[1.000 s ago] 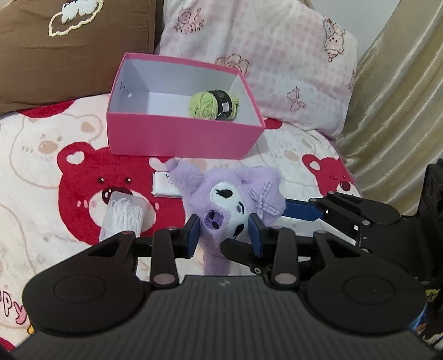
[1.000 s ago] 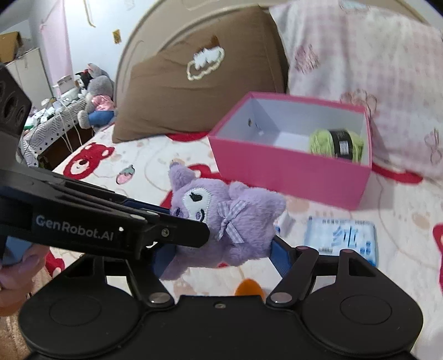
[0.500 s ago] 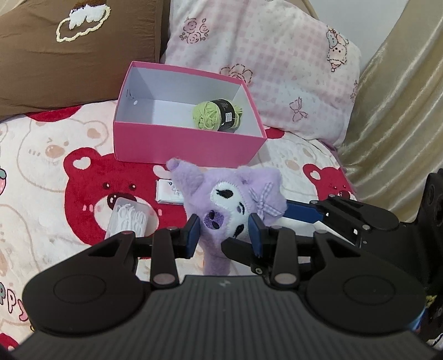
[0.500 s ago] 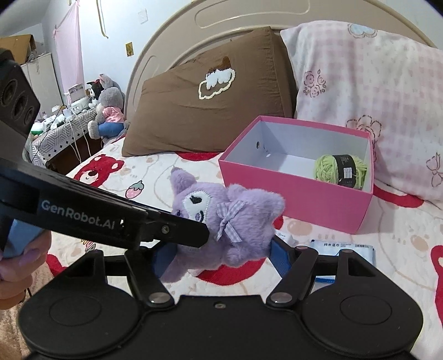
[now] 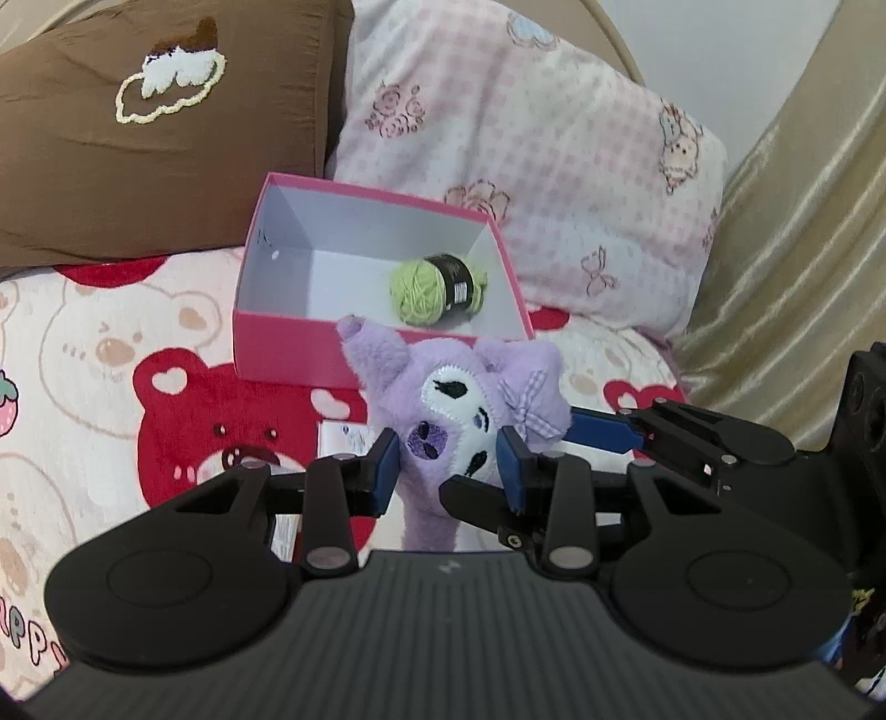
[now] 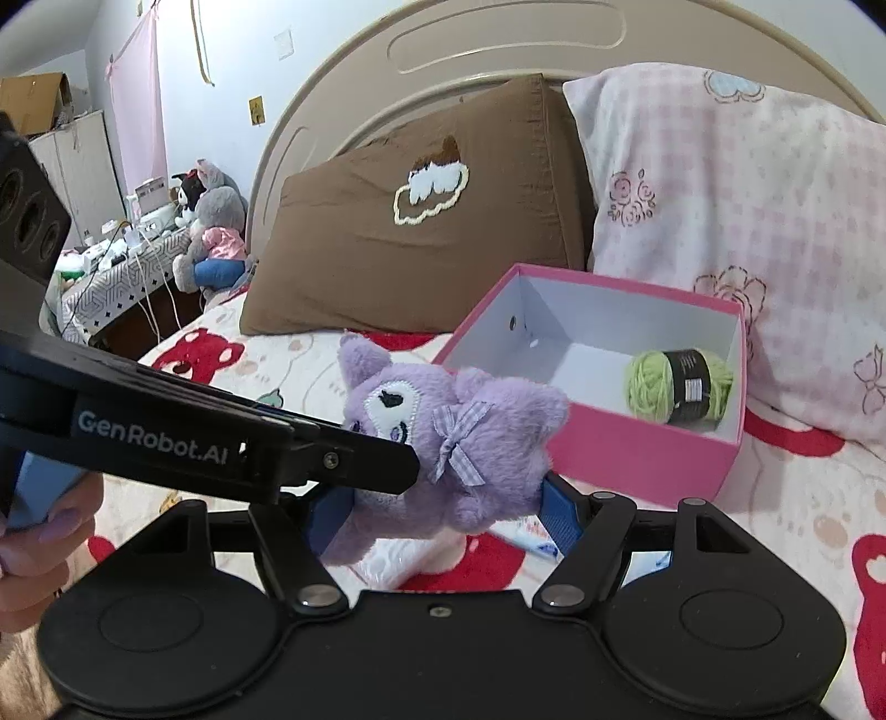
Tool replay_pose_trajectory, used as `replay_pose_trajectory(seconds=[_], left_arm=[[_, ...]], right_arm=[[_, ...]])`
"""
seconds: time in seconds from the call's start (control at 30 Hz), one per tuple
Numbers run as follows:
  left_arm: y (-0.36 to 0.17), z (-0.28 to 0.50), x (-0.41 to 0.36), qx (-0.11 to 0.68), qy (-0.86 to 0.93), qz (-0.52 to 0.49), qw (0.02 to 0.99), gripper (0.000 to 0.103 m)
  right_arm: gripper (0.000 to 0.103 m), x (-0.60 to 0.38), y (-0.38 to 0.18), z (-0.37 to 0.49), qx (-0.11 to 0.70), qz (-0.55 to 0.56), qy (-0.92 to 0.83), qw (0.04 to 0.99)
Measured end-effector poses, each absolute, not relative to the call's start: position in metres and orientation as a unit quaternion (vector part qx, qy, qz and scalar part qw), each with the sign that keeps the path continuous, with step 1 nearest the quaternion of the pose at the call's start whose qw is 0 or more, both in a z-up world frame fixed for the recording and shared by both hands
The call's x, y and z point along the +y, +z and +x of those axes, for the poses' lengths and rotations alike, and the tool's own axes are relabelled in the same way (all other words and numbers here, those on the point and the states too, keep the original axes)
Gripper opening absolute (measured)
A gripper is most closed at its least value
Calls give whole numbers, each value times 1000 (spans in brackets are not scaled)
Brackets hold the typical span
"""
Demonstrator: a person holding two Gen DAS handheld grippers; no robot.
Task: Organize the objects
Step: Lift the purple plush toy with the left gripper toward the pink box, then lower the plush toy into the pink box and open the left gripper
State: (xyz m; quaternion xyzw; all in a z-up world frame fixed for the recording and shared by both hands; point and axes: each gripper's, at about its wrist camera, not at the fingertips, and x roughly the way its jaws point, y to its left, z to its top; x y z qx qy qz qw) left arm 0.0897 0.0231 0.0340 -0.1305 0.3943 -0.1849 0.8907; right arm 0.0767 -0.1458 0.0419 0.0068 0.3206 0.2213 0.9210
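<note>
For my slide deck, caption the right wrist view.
Both grippers' fingers clamp a purple plush near a pink box holding green yarn.

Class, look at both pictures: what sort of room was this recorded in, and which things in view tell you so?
Almost certainly a bedroom: a curved headboard, two pillows, brown and pink, and a bear-print bedspread.
</note>
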Motion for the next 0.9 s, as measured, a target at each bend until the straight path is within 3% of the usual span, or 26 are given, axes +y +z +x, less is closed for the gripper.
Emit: replay_pose_trajectory(seconds=[0.47,0.9], left_arm=[[31,166,37,403,-188,-134,886,35],[12,276,48,410,-172,-173,879,35]], right_arm=[[74,-140,49,144,336,-9,222,915],[72,-144,48,258,369,-13,208,906]])
